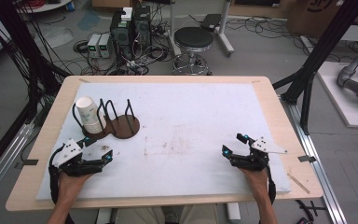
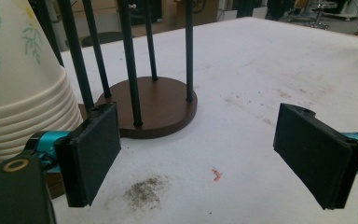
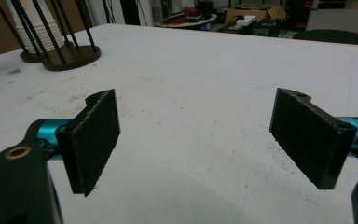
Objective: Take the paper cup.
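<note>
Paper cups (image 1: pixel 89 115), nested upside down in a wire rack (image 1: pixel 116 122), looked light, thin-walled, crushable; best pinched gently across the top cup's side; left gripper (image 1: pixel 99 150) and right gripper (image 1: pixel 233 143) jaws both spread, empty.

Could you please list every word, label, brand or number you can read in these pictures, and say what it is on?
No text can be read.
Cups: a green leaf print, no words.
Cardboard box: a dark mark, cut off and too blurred to read.
Grey boxes on the floor: any labels are too small.

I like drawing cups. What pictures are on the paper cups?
Green leaves on cream paper cups, clearest in the left gripper view.
</note>
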Demonstrator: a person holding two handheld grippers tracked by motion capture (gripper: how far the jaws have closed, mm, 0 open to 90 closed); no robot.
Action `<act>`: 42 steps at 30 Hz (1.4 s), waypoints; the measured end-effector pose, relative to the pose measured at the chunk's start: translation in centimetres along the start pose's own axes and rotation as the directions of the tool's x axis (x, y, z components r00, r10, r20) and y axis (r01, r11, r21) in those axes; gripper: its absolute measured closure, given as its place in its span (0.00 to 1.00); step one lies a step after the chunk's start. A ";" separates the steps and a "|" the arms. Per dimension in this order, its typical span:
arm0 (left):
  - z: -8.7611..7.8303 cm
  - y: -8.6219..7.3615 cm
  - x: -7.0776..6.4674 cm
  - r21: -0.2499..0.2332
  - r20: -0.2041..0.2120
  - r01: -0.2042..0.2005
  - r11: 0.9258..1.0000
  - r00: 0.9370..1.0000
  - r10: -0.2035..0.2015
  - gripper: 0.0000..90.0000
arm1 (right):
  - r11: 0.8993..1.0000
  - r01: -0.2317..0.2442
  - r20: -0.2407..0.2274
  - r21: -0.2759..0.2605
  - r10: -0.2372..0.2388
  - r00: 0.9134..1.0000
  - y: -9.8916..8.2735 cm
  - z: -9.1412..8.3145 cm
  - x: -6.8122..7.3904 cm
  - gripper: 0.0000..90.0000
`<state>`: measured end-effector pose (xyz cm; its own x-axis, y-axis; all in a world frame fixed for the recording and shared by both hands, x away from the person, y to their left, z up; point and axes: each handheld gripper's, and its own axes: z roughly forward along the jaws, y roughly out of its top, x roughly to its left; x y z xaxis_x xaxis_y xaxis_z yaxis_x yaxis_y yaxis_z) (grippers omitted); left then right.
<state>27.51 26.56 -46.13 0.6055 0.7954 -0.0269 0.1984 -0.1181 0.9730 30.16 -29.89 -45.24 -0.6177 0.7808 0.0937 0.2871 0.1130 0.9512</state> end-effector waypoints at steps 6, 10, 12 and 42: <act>-0.1 0.0 0.2 -0.008 0.017 0.015 1.000 1.000 -0.015 0.16 | 1.000 0.001 0.000 -0.002 -0.001 1.000 0.0 0.0 0.0 0.18; -0.1 0.0 0.2 -0.004 0.018 0.008 1.000 1.000 -0.008 0.16 | 1.000 0.003 0.004 0.000 -0.003 1.000 0.0 0.0 0.0 0.18; -0.1 0.0 0.2 -0.005 0.018 0.007 1.000 1.000 -0.006 0.16 | 1.000 0.005 0.005 0.000 -0.005 1.000 0.0 0.0 0.0 0.18; -2.8 4.7 1.9 -0.069 0.097 -0.010 0.998 0.995 0.017 0.13 | 1.000 -0.007 -0.007 0.019 0.008 1.000 0.1 0.2 -0.1 0.18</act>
<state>27.46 29.16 -41.02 0.6803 0.7322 -0.0328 0.1391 -0.0850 0.9866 30.40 -29.87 -45.20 -0.6210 0.7770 0.1031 0.3056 0.1189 0.9447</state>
